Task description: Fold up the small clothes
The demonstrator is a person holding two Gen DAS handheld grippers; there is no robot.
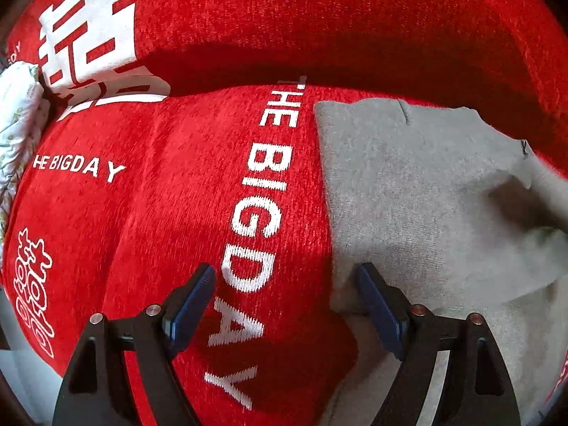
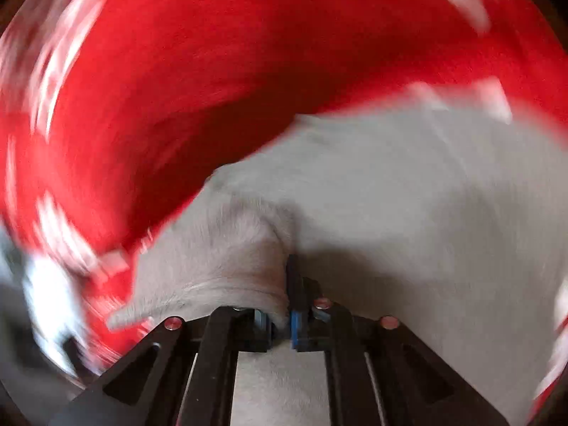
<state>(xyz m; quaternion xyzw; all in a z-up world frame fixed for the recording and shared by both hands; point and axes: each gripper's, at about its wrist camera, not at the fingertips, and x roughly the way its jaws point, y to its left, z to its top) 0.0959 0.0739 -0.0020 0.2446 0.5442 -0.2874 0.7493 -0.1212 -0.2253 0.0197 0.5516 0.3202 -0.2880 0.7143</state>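
A small grey garment (image 1: 419,191) lies on a red cover (image 1: 159,213) with white "THE BIG DAY" lettering. My left gripper (image 1: 285,277) is open and empty, hovering over the garment's left edge, its right finger (image 1: 376,301) above the grey cloth. In the right wrist view, my right gripper (image 2: 284,284) is shut on a bunched fold of the grey garment (image 2: 408,195) and holds it up off the red cover (image 2: 177,88). That view is blurred by motion.
A red back cushion (image 1: 319,17) with a large white character rises behind the seat. A white floral cloth (image 1: 17,113) sits at the far left edge.
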